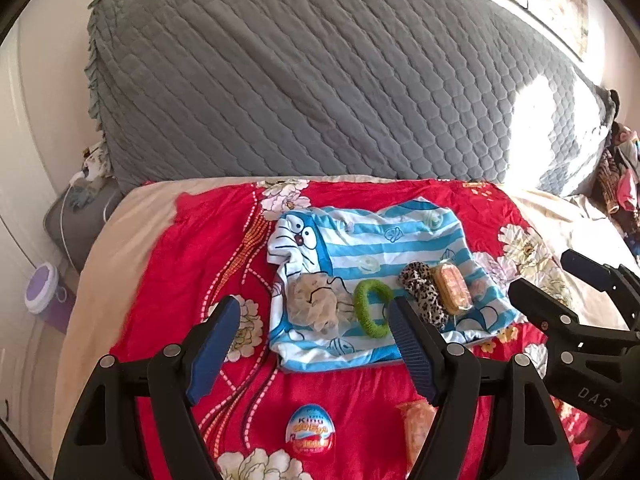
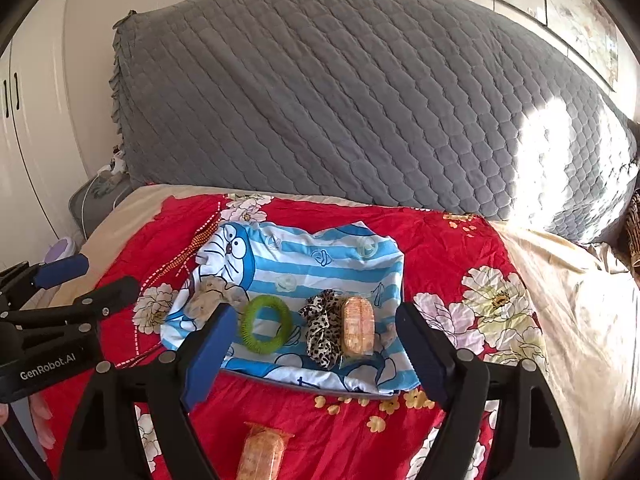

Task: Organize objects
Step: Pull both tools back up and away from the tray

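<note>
A blue-and-white striped cartoon cloth [image 1: 396, 240] [image 2: 320, 264] lies on the red floral bedspread [image 1: 180, 272] [image 2: 440, 248]. On it, in a row, lie a beige scrunchie [image 1: 316, 300] [image 2: 208, 296], a green hair ring [image 1: 370, 308] [image 2: 266, 322], a leopard scrunchie [image 1: 424, 292] [image 2: 322, 328] and a wrapped orange snack [image 1: 452, 288] [image 2: 357, 330]. Nearer me on the bedspread lie a chocolate egg [image 1: 310, 428] and a second wrapped snack [image 1: 416, 428] [image 2: 262, 456]. My left gripper [image 1: 316, 348] is open and empty above the bedspread. My right gripper [image 2: 316, 356] is open and empty too.
A big grey quilted pillow [image 1: 320, 80] [image 2: 360, 100] stands behind the bedspread. A beige sheet [image 2: 580, 320] lies to the right. A purple-and-white container [image 1: 42, 288] sits off the bed's left side. Clothes [image 1: 620, 184] pile at the far right.
</note>
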Motion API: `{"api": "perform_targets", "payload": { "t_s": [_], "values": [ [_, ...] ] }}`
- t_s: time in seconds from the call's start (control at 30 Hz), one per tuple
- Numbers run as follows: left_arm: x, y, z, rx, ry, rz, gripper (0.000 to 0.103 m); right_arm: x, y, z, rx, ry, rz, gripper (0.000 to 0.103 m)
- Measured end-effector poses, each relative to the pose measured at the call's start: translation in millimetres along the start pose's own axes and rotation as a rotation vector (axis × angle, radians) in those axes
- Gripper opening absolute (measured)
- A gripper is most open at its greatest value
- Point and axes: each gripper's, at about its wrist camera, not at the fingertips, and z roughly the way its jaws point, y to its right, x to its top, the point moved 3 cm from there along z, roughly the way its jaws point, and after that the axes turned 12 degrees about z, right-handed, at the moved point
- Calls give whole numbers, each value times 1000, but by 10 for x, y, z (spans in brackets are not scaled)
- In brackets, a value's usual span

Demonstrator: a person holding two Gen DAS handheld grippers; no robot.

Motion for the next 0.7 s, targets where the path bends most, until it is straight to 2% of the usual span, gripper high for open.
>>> {"api": "perform_targets", "payload": {
  "t_s": [0.47, 0.7],
  "values": [
    [-218, -111, -404, 5, 19, -13, 78, -105, -205, -460, 15, 43, -35, 89],
    [-322, -145, -508, 15, 17, -22, 78, -203, -267, -547, 30, 47, -29, 90]
  ]
}}
